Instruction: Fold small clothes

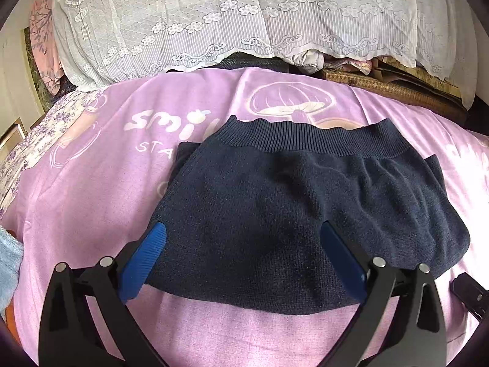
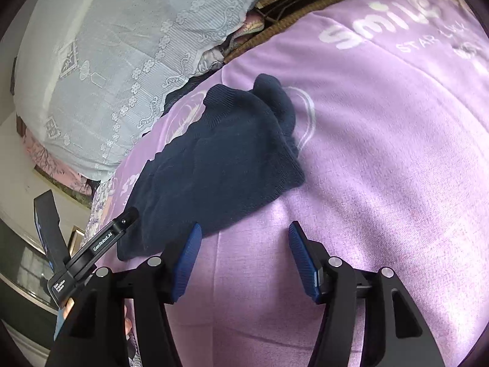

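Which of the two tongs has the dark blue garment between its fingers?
The left tongs: the navy knitted shorts lie between its open blue fingers. The right tongs frames only the purple bedsheet.

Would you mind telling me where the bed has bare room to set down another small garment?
Bare purple sheet lies right of the navy shorts, below the "smile" print, and between the shorts' near hem and the left gripper. The back is crowded: lace-covered pile and woven mat.
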The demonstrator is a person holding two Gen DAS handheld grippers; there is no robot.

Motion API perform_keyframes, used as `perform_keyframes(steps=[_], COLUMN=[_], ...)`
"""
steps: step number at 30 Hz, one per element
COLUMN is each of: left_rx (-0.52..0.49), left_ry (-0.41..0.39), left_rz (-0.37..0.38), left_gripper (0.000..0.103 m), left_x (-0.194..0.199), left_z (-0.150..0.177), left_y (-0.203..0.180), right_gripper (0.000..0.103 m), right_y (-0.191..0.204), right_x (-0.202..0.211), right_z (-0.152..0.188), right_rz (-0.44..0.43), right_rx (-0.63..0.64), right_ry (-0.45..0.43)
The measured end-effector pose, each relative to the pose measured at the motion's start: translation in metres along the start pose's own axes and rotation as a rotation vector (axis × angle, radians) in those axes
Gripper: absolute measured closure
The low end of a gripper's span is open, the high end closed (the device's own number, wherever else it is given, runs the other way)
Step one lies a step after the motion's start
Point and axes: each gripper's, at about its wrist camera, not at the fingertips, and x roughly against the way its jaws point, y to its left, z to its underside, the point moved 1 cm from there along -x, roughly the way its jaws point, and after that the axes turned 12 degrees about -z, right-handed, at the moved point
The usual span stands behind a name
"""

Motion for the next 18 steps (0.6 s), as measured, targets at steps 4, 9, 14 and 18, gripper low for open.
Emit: perform_keyframes(steps=[4,9,14,18], left_rx=[0.000,-0.007,-0.018,-0.030], left_ry=[0.009,0.016,0.031,0.021], left_rz=[0.002,-0.003,-0.008,-0.023], left_gripper=[0.005,0.005,0.005,0.005], left_x=[-0.003,-0.007,-0.015,-0.018], left_z=[0.000,0.000,0.001,-0.002], left_y=[0.000,-0.001,-0.004,-0.008], right_gripper=[0.041,0.041,0.038,0.034], right_y=[-0.007,-0.015,-0.019,-0.015], right_x=[-0.005,-0.014,-0.031,-0.050], right_z=[-0.003,-0.018,-0.038,-0.054], right_rz=[-0.023,-0.034,-0.011,0.050], right_rx=[-0.032,-0.093,-0.146,-0.159], right_ry=[-0.017,-0.041,-0.067,-0.100])
